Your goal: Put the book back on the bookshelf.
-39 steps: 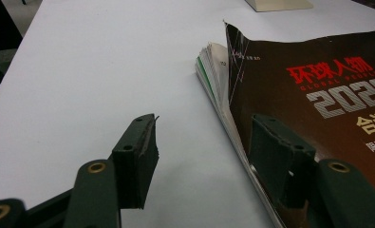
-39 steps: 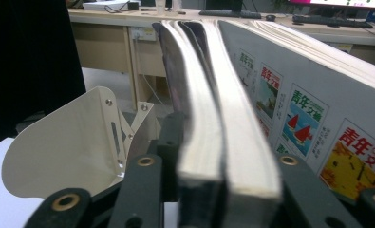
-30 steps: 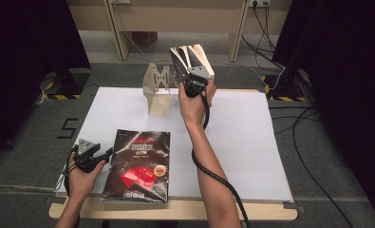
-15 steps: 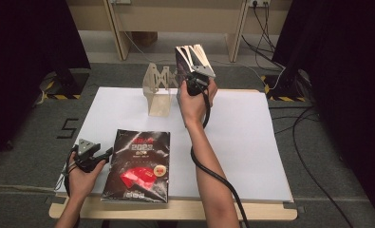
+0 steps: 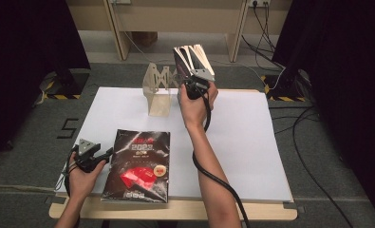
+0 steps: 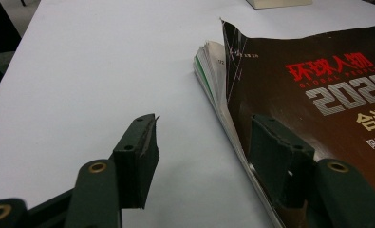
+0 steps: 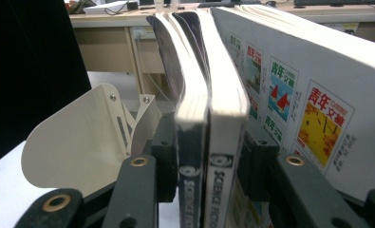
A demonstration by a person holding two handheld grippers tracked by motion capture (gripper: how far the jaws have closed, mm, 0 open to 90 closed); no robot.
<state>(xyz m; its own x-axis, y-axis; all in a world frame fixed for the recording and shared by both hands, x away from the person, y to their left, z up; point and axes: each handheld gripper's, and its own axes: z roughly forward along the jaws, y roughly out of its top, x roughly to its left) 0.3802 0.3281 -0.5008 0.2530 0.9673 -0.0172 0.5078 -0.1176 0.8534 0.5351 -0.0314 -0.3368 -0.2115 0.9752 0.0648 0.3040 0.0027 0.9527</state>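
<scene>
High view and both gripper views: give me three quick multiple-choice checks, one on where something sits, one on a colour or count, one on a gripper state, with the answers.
1. Where does the dark-covered magazine lie?
A. On the near part of the white tabletop, beside the left hand-held gripper
B. Standing inside the cream bookend rack
C. On the floor to the right of the table

2. What colour is the large title lettering on that magazine's cover?
A. Blue
B. Red
C. Yellow

3. What state is the right hand-held gripper in?
A. Open over bare table
B. Shut on the magazines, spines between its jaws
C. Shut on the rack

Answers:
1 A: the high view shows it flat near the table's front edge, by the left hand.
2 B: the left gripper view shows red characters above grey 2023.
3 B: the right gripper view shows both jaws pressed against the two spines.
</scene>
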